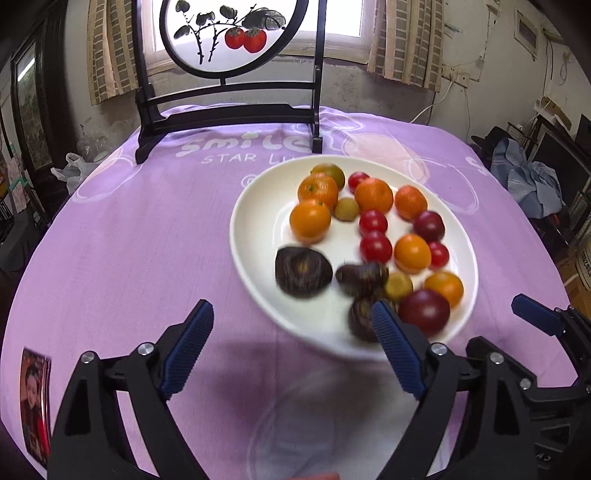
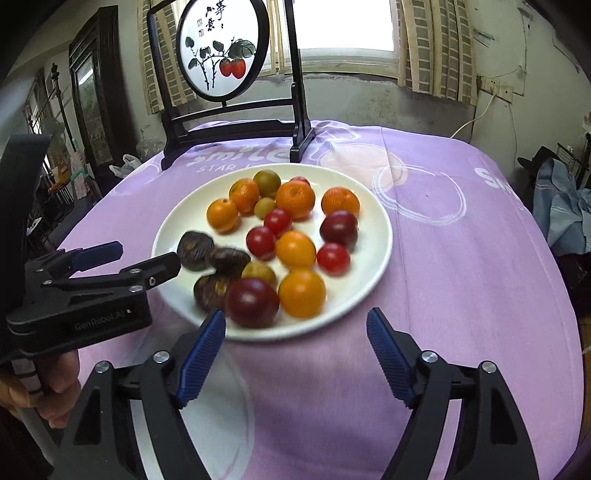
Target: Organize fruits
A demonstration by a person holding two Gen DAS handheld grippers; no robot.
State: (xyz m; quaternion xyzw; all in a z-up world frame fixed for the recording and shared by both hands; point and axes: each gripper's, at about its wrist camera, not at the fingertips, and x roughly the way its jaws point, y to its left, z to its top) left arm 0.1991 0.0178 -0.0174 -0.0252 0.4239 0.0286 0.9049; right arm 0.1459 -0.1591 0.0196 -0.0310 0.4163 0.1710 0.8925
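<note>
From my left claw (image 1: 291, 321) I see both blue pads spread wide with nothing between them, hanging over the purple tablecloth (image 1: 129, 240) just short of the white plate (image 1: 255, 206). Its right pad overlaps the near rim of the plate in the picture, in front of a dark brown fruit; whether it touches I cannot tell. At the far left edge of the table a printed card (image 1: 35, 402) lies flat on the cloth.

The plate holds all the fruit I can see. On its left side sit three dark brown fruits (image 1: 303, 271), blurred, clustered toward the near rim. Behind them are oranges (image 1: 310, 220), with small yellow-green fruits (image 1: 346, 209) and red cherry tomatoes (image 1: 375, 248) mixed through the middle, and dark purple plums (image 1: 424, 311) toward the right and near edge.

Beyond the plate stands a black frame holding a round painted screen (image 1: 225, 33), with a curtained window behind it.

From my right claw (image 2: 295, 325) the pads are likewise wide apart and empty, poised over the cloth at the plate's near rim, with a plum (image 2: 252, 302) just past the left pad. In this view a hand (image 2: 55, 391) grips the left claw's handle at the left
</note>
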